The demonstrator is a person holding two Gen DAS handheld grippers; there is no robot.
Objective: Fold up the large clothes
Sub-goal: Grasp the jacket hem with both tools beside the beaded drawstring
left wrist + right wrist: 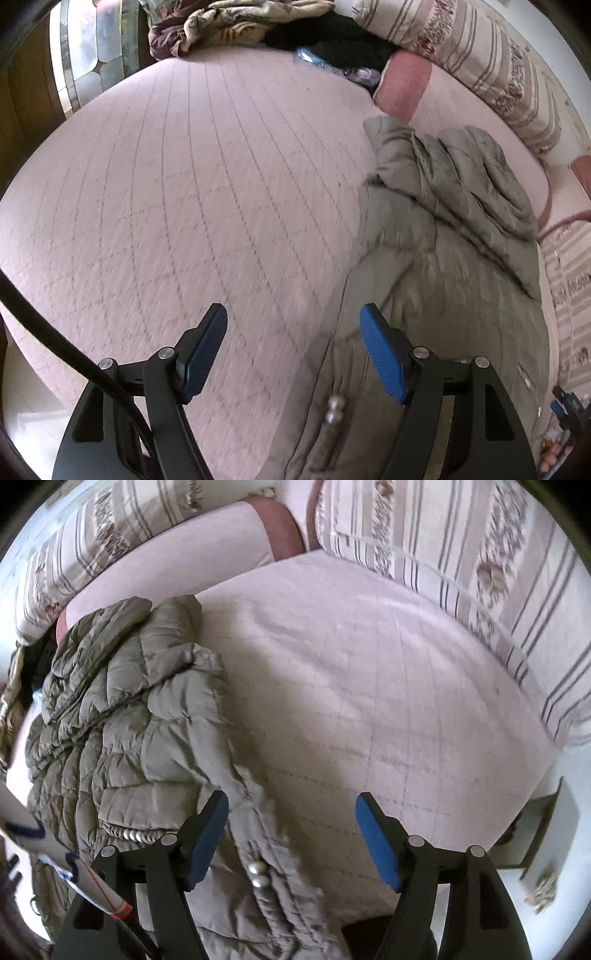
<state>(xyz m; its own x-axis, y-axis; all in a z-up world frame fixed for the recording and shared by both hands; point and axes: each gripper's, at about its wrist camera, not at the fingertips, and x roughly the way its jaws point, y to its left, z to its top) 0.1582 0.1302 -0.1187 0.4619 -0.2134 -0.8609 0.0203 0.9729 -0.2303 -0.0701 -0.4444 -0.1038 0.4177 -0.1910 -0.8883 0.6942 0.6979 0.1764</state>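
Pale pink quilted bedding (192, 192), stitched in a grid of thin lines, covers the wide bed that fills both views. Striped cream cushions with brown floral bands (461, 554) line its far edge, and a pink-ended bolster pillow (236, 542) lies among them. An olive-grey quilted puffer jacket (122, 716) lies crumpled on the bedding, its bulk bunched toward the cushions and one edge with silver snap buttons (258, 871) trailing toward the near side. In the left wrist view a crumpled brown patterned blanket (221, 26) and dark clothes (332, 40) sit at the far end.

No brand, label or writing can be read.

The left gripper (293, 321) is spread wide above the jacket's near edge, nothing between its blue pads (384, 358). The right gripper (291, 808) likewise stands spread over the jacket's snap edge, pinching nothing.
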